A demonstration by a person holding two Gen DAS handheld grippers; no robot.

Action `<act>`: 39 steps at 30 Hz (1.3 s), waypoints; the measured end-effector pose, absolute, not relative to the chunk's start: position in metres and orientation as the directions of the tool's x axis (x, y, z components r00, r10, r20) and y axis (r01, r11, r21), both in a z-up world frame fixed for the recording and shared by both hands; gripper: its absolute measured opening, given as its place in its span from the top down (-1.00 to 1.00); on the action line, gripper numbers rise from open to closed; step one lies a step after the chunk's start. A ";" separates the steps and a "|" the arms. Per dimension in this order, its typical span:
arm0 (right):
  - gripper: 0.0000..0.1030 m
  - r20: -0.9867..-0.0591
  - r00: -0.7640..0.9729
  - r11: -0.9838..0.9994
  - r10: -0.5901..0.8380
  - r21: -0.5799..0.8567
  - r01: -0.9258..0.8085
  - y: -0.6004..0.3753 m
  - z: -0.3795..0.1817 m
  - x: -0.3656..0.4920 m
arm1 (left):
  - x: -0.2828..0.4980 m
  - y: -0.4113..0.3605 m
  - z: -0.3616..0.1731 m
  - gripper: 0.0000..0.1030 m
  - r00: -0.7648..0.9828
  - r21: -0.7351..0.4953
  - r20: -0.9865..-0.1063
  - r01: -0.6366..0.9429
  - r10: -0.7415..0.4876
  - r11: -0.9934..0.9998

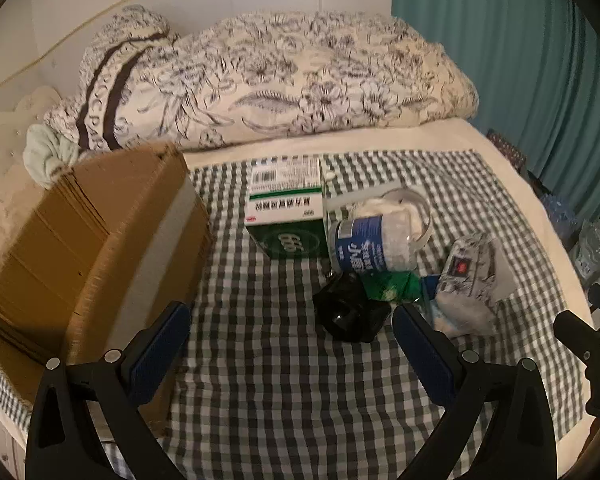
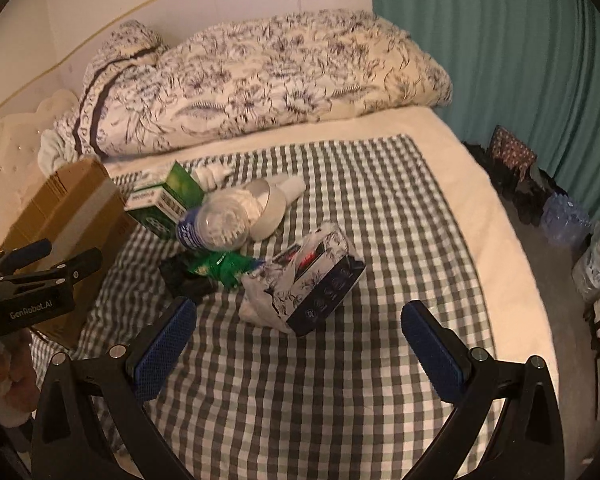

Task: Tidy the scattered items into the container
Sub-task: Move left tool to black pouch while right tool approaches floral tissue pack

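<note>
While nothing is packed yet, work bed (image 2: 440, 152) → cardboard box (image 1: 100, 232), far left. Items clustered mid-cloth: green box (image 1: 286, 216), jar (image 1: 376, 236), tissue pack (image 2: 312, 280), black gadget (image 1: 348, 312). Left claw (image 1: 292, 352) and right claw (image 2: 300, 340) both spread wide, empty. Suggest right takes the tissue pack across its narrow sides.

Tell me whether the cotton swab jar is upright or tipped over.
Tipped over. The jar lies on its side on the checked cloth, leaning against the green box.
</note>
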State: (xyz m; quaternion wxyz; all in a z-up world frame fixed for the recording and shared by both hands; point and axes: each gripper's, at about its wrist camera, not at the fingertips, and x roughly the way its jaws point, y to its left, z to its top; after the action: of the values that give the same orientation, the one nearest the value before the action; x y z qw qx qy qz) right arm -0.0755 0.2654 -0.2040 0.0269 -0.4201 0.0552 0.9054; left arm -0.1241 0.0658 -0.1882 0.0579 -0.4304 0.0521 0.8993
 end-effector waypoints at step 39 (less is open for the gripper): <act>-0.79 -0.828 -0.561 -0.986 0.015 0.082 -0.148 0.282 -0.290 -0.162 | -0.184 0.111 -0.294 0.30 -0.416 -0.205 -0.861 -0.242 0.292 -0.949</act>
State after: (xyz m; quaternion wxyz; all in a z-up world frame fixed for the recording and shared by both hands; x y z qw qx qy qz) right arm -0.1623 0.2821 -0.2896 0.0465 -0.4661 0.0713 0.8806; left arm -0.1838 0.1113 -0.2941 0.1585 -0.5164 -0.0243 0.8412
